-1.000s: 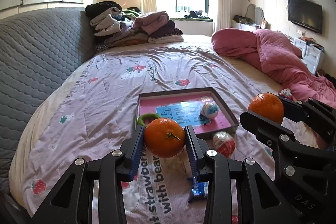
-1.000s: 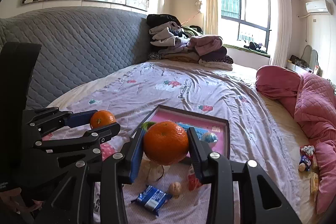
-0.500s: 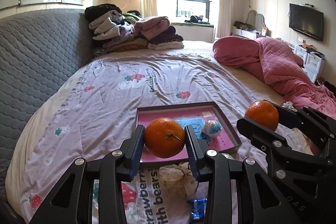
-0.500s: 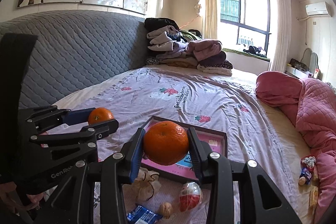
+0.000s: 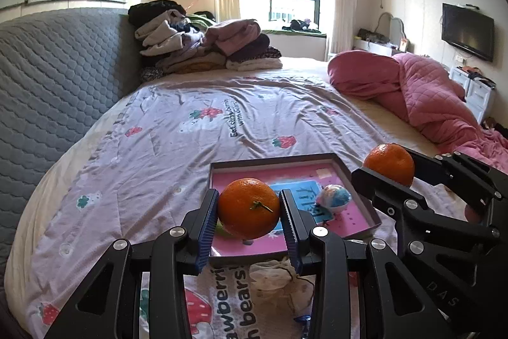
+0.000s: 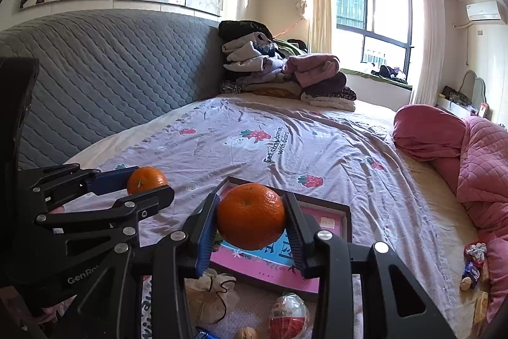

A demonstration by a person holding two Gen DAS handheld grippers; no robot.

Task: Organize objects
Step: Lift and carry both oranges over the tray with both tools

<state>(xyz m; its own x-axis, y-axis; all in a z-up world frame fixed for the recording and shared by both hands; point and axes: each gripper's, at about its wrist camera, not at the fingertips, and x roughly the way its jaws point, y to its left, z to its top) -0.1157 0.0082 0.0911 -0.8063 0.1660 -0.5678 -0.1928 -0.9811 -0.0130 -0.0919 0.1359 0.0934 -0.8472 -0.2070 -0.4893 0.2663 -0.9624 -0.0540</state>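
Note:
My left gripper (image 5: 249, 208) is shut on an orange tangerine (image 5: 248, 208) and holds it above the near edge of a shallow pink-lined tray (image 5: 336, 163) on the bed. My right gripper (image 6: 250, 216) is shut on a second tangerine (image 6: 250, 215), also above the tray (image 6: 346, 218). Each gripper shows in the other's view: the right one (image 5: 389, 164) at the right, the left one (image 6: 146, 180) at the left. A blue and white ball (image 5: 333, 198) lies in the tray.
On the strawberry-print sheet in front of the tray lie a small cloth pouch (image 6: 211, 297), a red and white egg toy (image 6: 288, 315), a walnut (image 6: 247, 333) and a blue wrapper. A folded clothes pile (image 5: 203, 40) sits far back, a pink quilt (image 5: 422, 91) at right.
Both grippers, still holding their tangerines, have risen and moved forward over the tray. The loose items in front of the tray have slid lower in view.

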